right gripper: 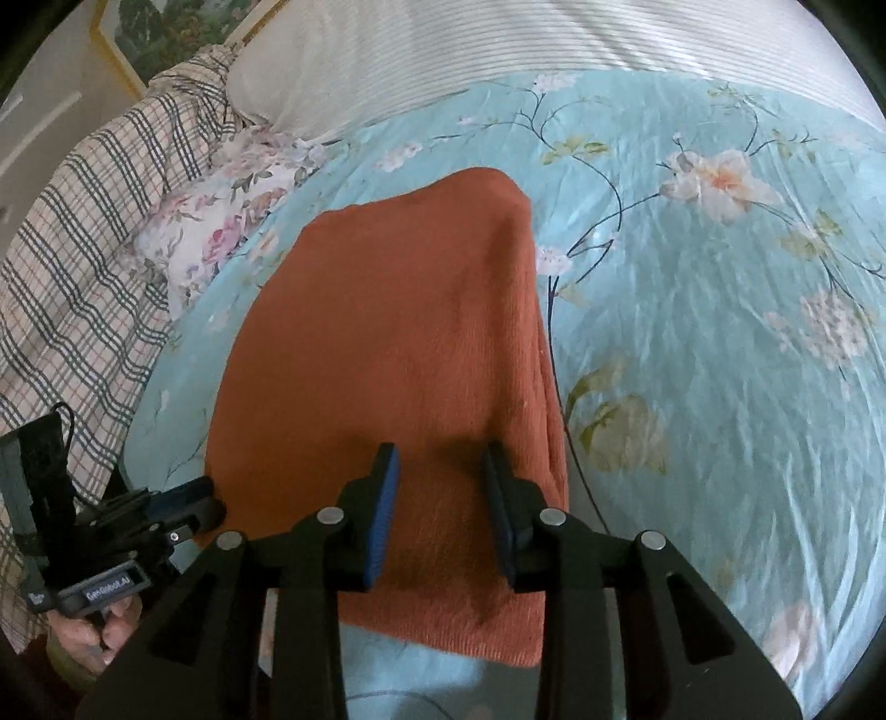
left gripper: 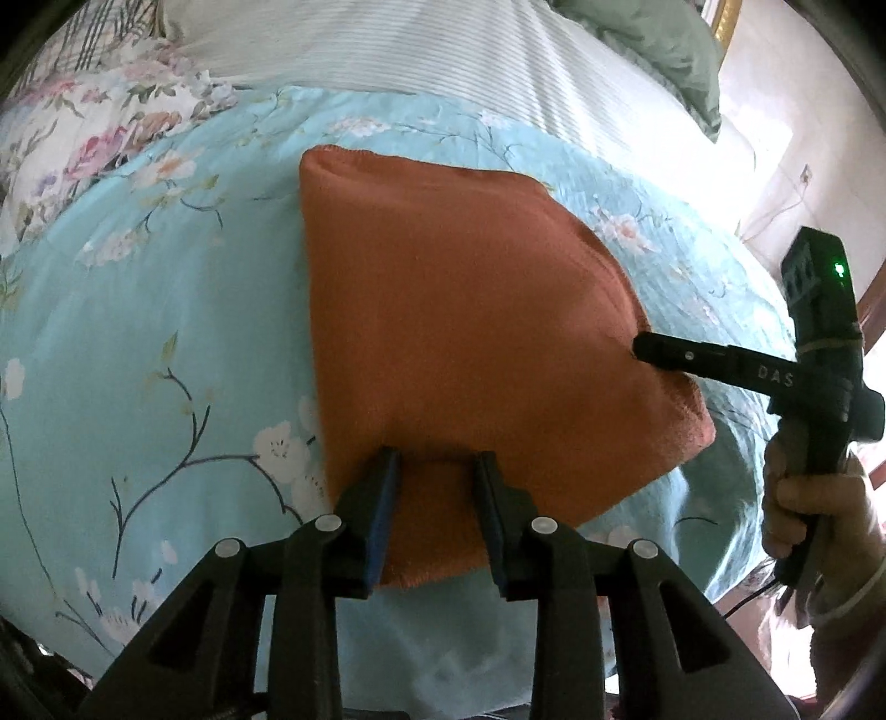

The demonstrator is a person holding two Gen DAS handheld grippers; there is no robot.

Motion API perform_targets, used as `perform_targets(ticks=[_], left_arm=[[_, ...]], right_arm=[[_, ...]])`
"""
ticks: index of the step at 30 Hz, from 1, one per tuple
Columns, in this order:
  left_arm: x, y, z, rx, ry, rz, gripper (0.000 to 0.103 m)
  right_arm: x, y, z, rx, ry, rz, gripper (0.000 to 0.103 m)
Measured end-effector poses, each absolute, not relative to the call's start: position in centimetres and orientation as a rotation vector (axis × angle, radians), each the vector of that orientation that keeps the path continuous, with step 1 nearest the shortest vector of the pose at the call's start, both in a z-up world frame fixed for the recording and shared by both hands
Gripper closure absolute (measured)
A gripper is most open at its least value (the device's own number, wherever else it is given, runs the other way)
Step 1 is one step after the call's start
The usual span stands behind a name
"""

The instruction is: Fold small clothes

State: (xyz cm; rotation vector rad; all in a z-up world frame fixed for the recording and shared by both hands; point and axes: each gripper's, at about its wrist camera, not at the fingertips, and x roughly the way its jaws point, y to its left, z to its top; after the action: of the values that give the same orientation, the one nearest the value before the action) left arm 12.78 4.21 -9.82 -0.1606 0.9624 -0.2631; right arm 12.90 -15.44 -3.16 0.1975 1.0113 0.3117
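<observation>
Floral blue bedding [right gripper: 720, 343] is carrying the orange cloth [right gripper: 387, 332], folded, near its front edge. Both the left gripper [left gripper: 434, 459] and the right gripper [right gripper: 440, 451] are hovering over it with jaws apart, gripping nothing. Pinching only 1 layer could be undoing the fold.

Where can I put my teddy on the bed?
Bare floral sheet lies right of the orange cloth, up to the striped pillow. Left is crowded: plaid blanket, flowered fabric, left claw. Near edge: right claw.
</observation>
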Motion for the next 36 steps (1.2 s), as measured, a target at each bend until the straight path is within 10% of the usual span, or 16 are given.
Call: perform_targets(ticks=[6,10,26,34,36], left_arm=[[12.3,4.4,-9.8,-0.168,0.974,-0.26,0.069],[11.3,4.9,-8.8,-0.198,0.96,-0.249,0.056],[11.2,5.6,-7.8,-0.209,0.962,-0.207,0.043],[16.1,7.0,-6.8,-0.253,0.948,-0.166,0.042],[17.7,7.0,-6.9,-0.252,0.945,-0.156,0.042]], right_arm=[[11.6,-15.8,-2.4,0.214,1.025,0.297,0.069],[9.9,-15.9,-0.5,0.212,0.986,0.284,0.036],[12.8,-18.5,0.0,0.298,0.928,0.262,0.036],[20.7,-19.1,-3.4,0.408,0.988,0.301,0.05],[22.6,-19.2,-4.8,0.446,1.023,0.336,0.085]])
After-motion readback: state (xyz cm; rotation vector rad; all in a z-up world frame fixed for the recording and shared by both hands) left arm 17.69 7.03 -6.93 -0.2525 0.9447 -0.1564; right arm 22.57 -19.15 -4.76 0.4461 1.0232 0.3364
